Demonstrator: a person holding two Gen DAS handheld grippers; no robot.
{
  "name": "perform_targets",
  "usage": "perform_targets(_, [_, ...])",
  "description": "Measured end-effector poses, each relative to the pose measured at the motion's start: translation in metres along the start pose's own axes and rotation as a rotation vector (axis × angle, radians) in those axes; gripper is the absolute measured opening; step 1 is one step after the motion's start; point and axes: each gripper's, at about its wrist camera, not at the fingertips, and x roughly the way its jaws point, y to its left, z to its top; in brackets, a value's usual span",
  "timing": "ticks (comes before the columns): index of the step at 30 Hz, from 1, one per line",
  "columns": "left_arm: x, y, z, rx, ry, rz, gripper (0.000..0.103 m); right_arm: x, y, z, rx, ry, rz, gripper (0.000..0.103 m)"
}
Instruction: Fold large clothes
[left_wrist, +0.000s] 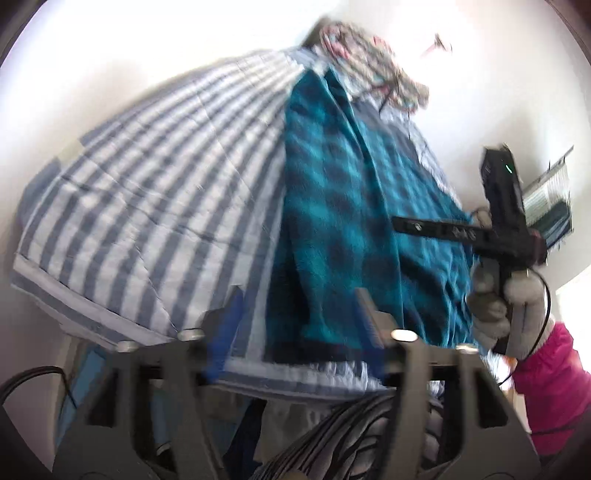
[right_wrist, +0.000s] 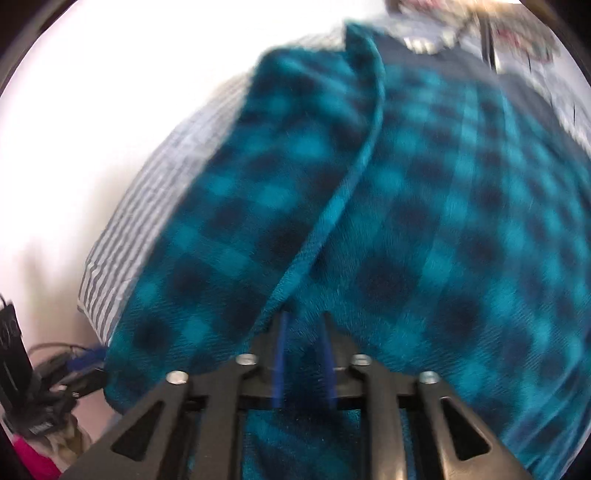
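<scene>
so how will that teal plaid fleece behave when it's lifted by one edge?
Probably floppy: the teal plaid fleece already drapes in soft folds over the striped bedding. Likely light but bulky, given the fluffy pile. The nap should grip rather than slip between the right gripper pads.

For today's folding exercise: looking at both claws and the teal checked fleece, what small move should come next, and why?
Probably bring the left claw down onto the near hem of the teal checked fleece garment and close. Its jaws stand apart with nothing between them, while the right claw sits narrow at the fleece's folded edge; both corners need holding to fold.
</scene>
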Motion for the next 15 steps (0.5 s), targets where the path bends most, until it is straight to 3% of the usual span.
perform_targets(4, [0.019,0.01,0.003,-0.059,0.047,-0.031,0.063,-0.012,0.022,0.002,-0.105,-0.068,-0.016,0.029])
perform_targets(8, [0.034,0.014,0.001,-0.086,0.068,-0.05,0.061,-0.007,0.031,0.014,-0.11,-0.133,-0.042,0.029])
perform_targets(10, [0.041,0.013,0.001,-0.098,0.085,-0.063,0.042,-0.004,0.029,0.025,-0.096,-0.14,-0.028,0.029])
perform_targets(11, [0.045,0.013,0.0,-0.094,0.099,-0.065,0.019,-0.001,0.03,0.03,-0.095,-0.142,-0.033,0.029])
perform_targets(12, [0.048,0.012,0.0,-0.084,0.106,-0.068,0.011,0.001,0.03,0.037,-0.097,-0.141,-0.045,0.029])
perform_targets(15, [0.045,0.009,-0.004,-0.063,0.084,-0.078,0.007,0.008,0.015,0.058,-0.075,-0.124,-0.052,0.017])
